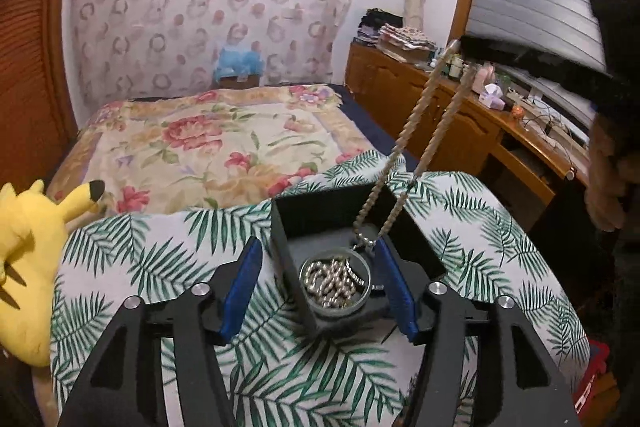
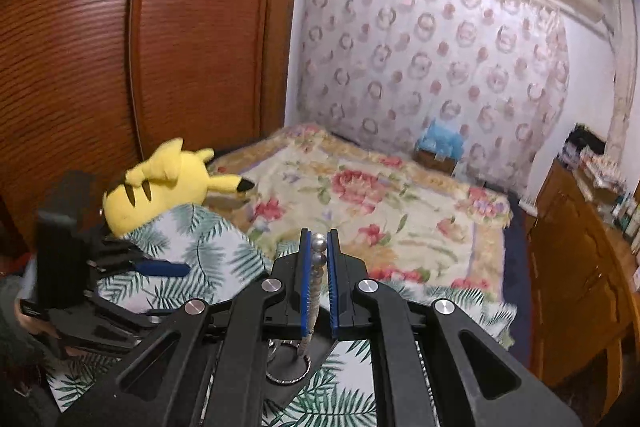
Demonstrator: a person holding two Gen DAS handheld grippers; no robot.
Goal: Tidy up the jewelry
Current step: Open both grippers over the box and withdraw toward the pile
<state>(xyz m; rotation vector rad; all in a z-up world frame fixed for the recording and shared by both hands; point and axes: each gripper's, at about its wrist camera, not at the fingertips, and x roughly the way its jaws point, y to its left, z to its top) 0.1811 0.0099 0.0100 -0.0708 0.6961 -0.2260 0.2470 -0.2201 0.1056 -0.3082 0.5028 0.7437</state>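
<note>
The room is a bedroom with a bed under a flowered blanket [image 1: 208, 151] in the middle of both views, a brown wardrobe [image 2: 120, 47] at the upper left of the right wrist view, and a yellow plush toy [image 1: 28, 259] at the left edge of the left wrist view. In the foreground lies a cloth with green leaf print [image 1: 160, 259], and on it stands a black box [image 1: 288, 251], open at the top. Inside the box, low in the centre of the left wrist view, sits a small round dish [image 1: 335, 285] with silver beads in it. The left gripper [image 1: 320, 291] is released, its blue pads wide apart on both sides of the box corner, and they press on nothing. The right gripper [image 2: 319, 247] is clenched on a bead necklace [image 1: 416, 131], which hangs as two strands from the upper right down into the box.
</note>
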